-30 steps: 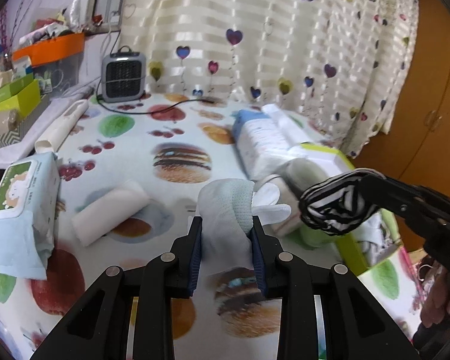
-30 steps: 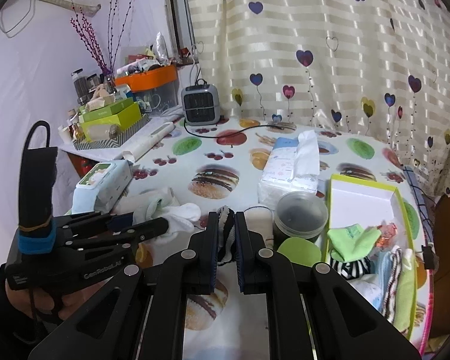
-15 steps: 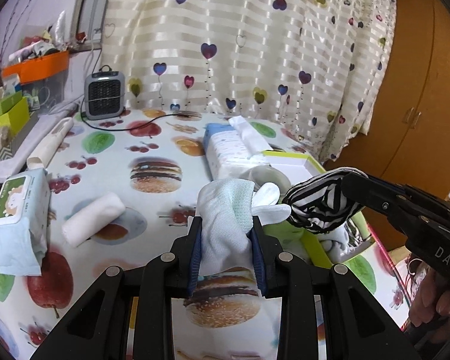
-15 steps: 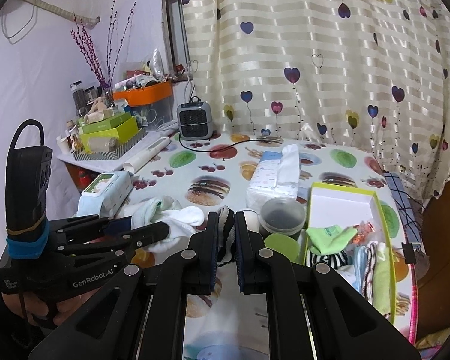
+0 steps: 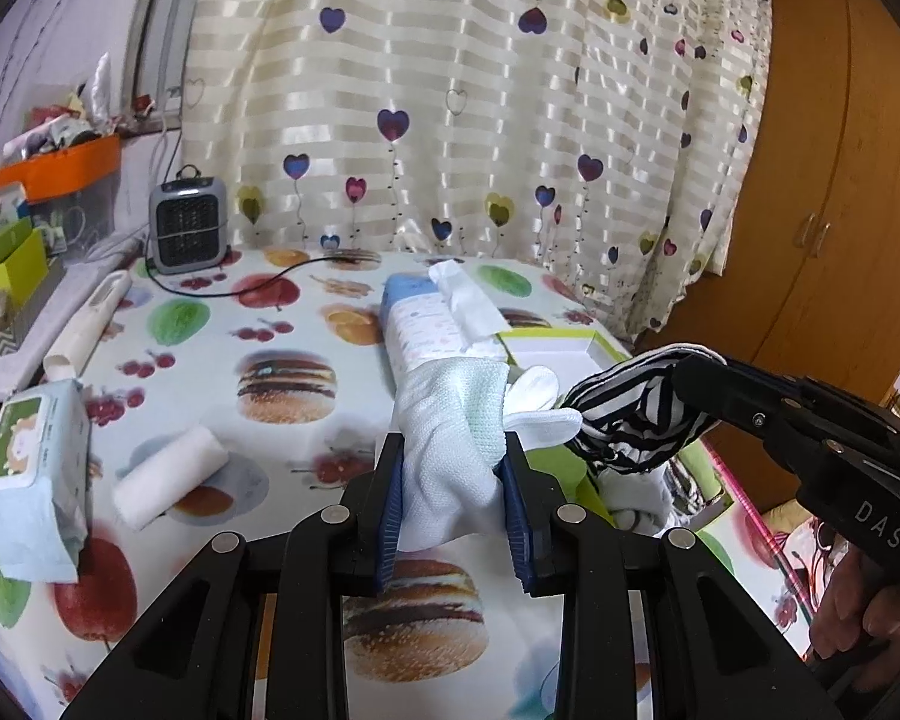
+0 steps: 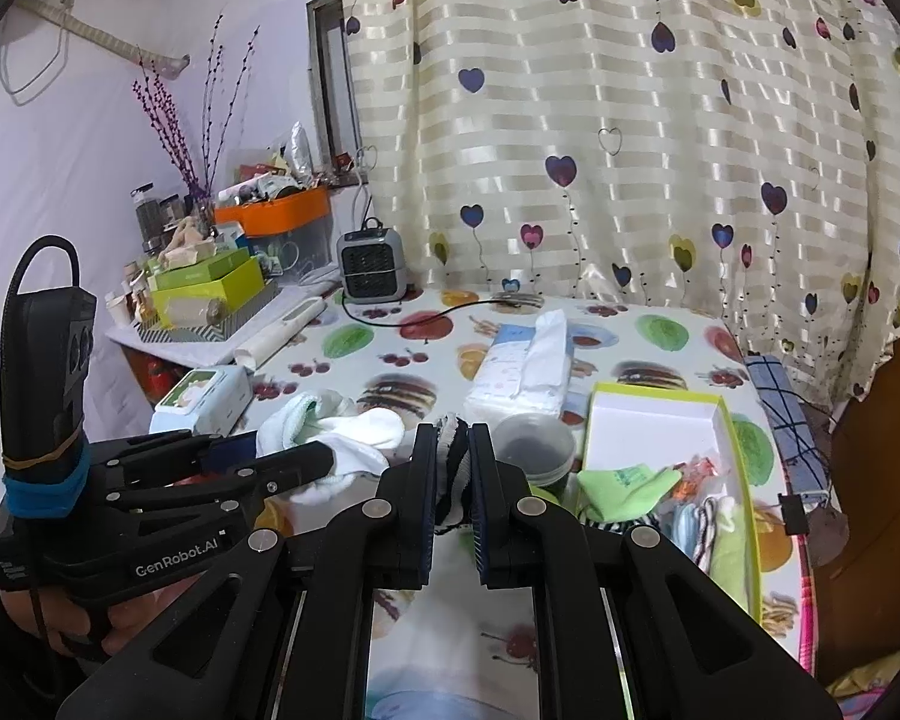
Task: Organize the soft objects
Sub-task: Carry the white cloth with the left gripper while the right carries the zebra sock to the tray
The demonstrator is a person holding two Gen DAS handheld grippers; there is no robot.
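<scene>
While aloft, white sock (image 5: 450,420) in left tongs (image 5: 452,504)

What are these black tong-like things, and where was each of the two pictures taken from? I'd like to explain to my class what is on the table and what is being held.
There is no robot here: a person holds a tool in each hand, squeezing its two fingers shut. Each picture comes from a wide-angle camera on one tool, looking along its fingers.

In the left camera's picture, the left hand-held gripper is clamped on a white knitted sock with a pale green cuff. In the right camera's picture, the right hand-held gripper pinches a black-and-white striped sock.

On the fruit-and-burger patterned tablecloth lie a soft pack of white tissues, a small grey fan heater and a green-rimmed open box holding folded cloths.
</scene>
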